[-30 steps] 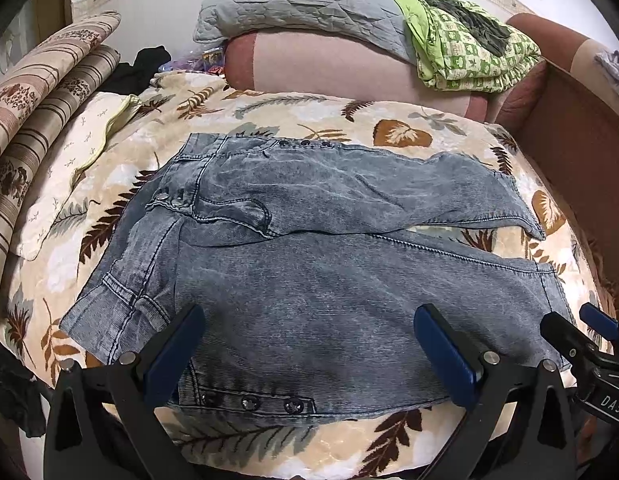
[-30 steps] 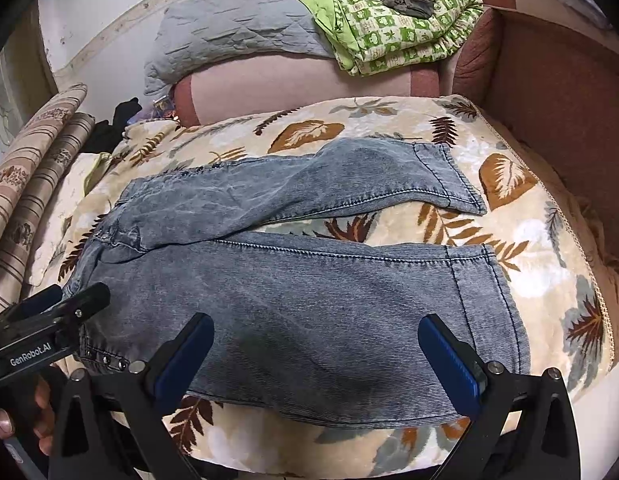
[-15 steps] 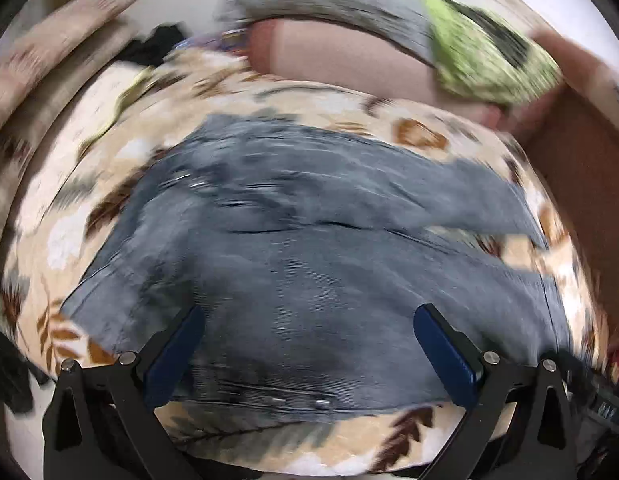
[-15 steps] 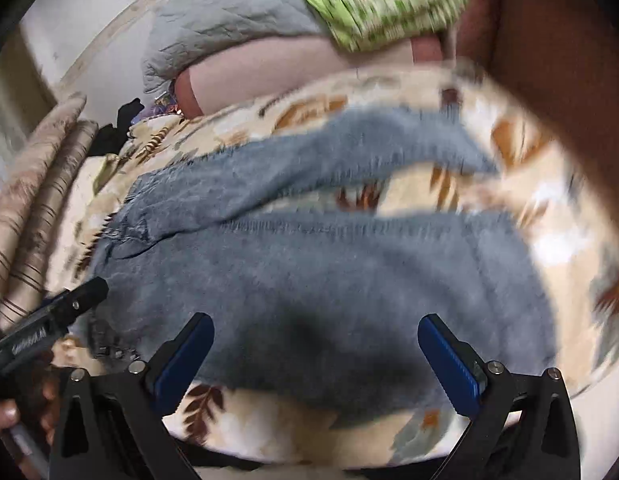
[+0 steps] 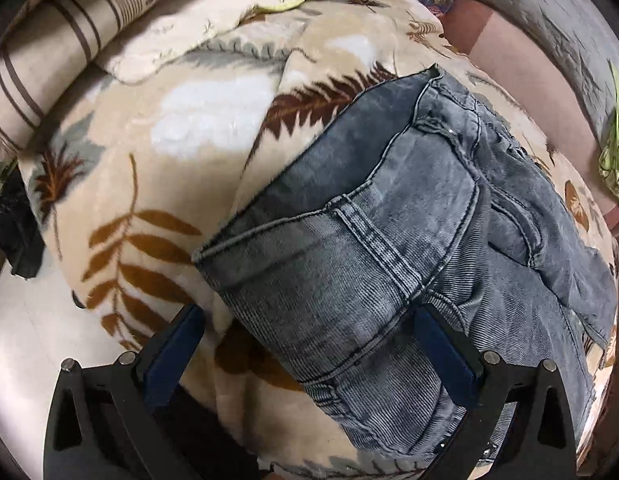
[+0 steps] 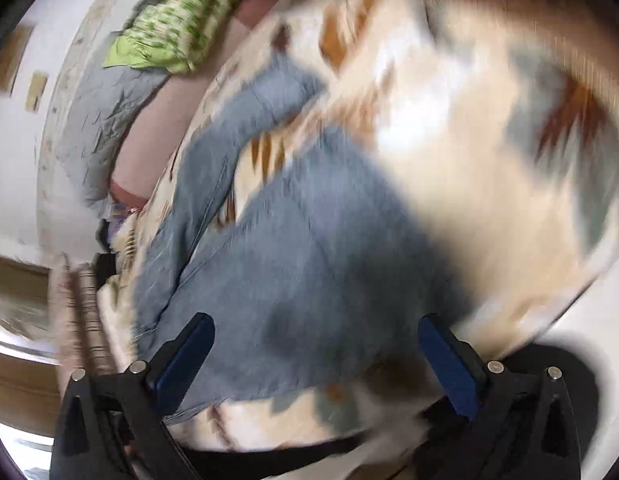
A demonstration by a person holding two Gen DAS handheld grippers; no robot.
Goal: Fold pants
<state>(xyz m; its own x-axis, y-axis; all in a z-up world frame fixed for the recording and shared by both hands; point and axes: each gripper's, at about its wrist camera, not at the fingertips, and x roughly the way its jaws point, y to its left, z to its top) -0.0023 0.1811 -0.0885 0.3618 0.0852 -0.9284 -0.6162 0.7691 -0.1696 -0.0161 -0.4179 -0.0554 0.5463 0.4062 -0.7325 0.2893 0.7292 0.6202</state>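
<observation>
grey denim pants [image 5: 409,240] flat on leaf-print blanket [image 5: 157,168], waistband nearest, legs running away rightward

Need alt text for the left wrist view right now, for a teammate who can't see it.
The open left tool hovers over the waistband end of grey jeans lying on a leaf-print blanket, gripping nothing. Striped cushions line the upper left edge.

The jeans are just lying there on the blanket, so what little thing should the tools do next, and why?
Probably lower the left tool onto the waistband corner of the jeans and pinch it. Both tools are wide open and hold nothing, the jeans lie flat on the leaf blanket, and the left tool already straddles that corner. The right tool view is too blurred to judge more.
</observation>
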